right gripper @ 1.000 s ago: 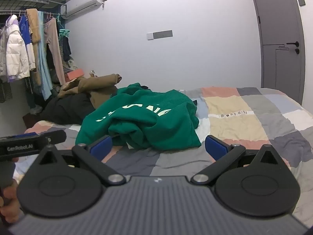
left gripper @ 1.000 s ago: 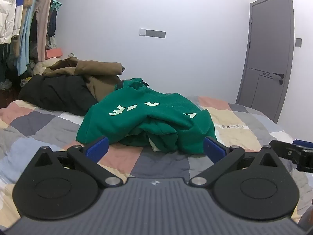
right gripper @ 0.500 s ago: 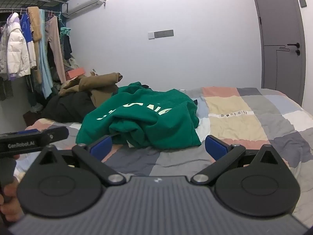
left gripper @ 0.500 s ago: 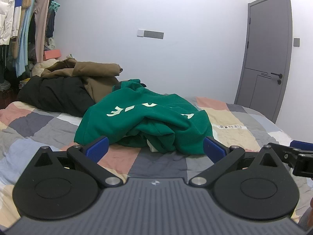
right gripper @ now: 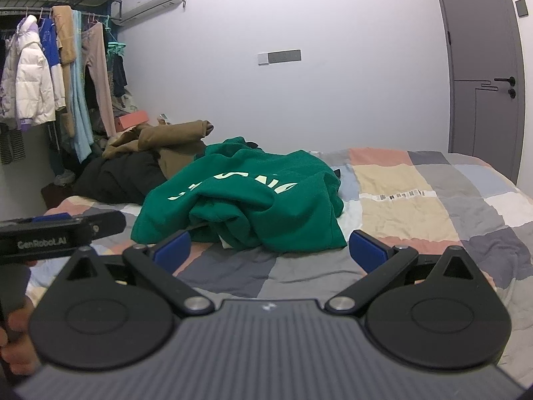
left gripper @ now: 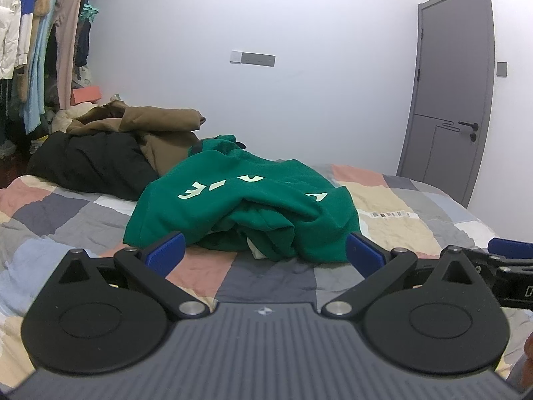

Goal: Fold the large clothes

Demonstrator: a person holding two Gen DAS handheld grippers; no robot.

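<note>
Crumpled green sweatshirt with pale lettering lies heaped mid-bed on the patchwork quilt, ahead of both tools. Left claw and right claw are spread wide and empty, short of the cloth. Recommended: seize two opposite hem corners, lift and spread flat before folding; avoid bunched inner layers.
</note>
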